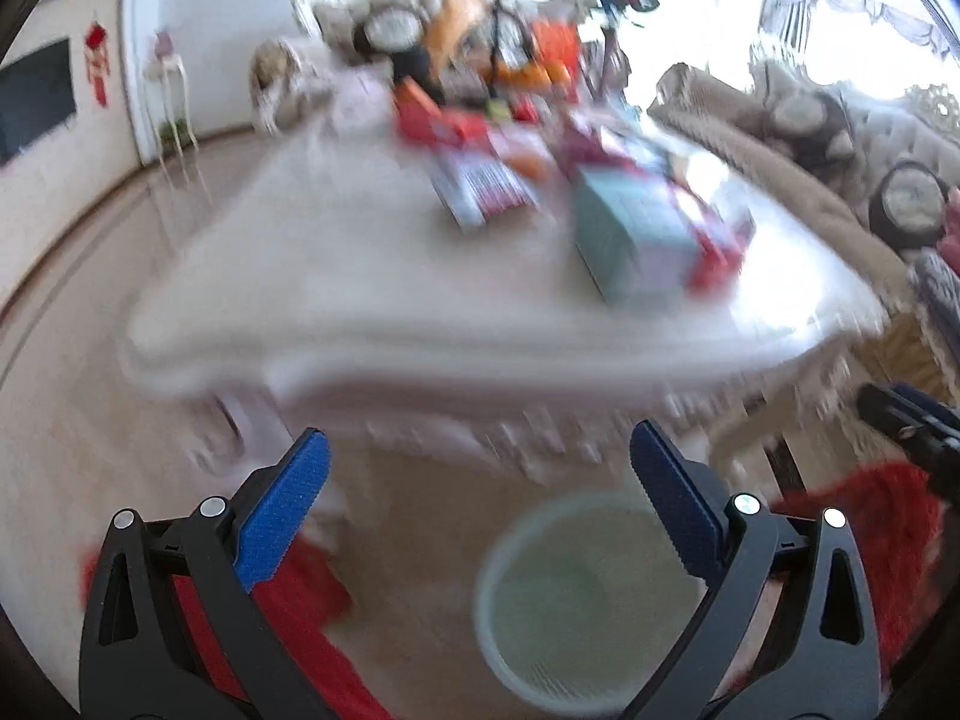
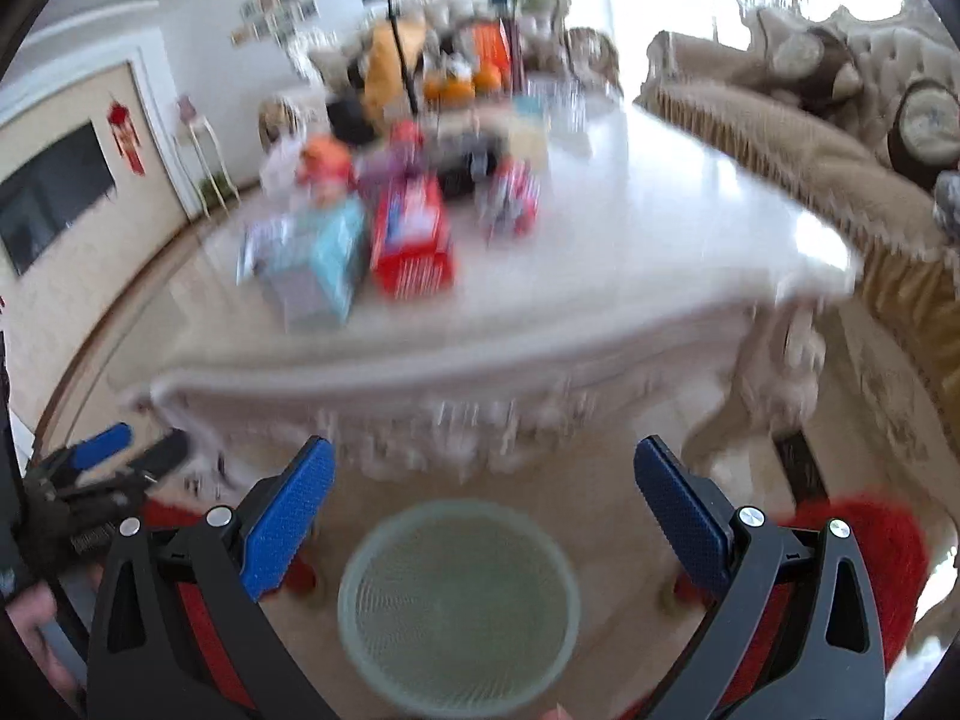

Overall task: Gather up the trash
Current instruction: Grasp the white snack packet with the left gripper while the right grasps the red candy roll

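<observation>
Both views are blurred by motion. A round pale-green mesh bin (image 1: 576, 606) stands on the floor in front of a white table (image 1: 336, 294); it also shows in the right wrist view (image 2: 459, 606). Boxes and packets lie on the table: a teal box (image 1: 630, 240), a red and white packet (image 1: 486, 180), a red box (image 2: 411, 246), a light blue box (image 2: 330, 264). My left gripper (image 1: 480, 480) is open and empty above the floor by the bin. My right gripper (image 2: 483, 480) is open and empty above the bin.
The white table (image 2: 660, 252) has a carved apron and legs. A beige sofa (image 2: 810, 138) with round cushions runs along the right. Red cloth (image 2: 864, 546) lies on the floor near the bin. A tripod and oranges stand at the table's far end.
</observation>
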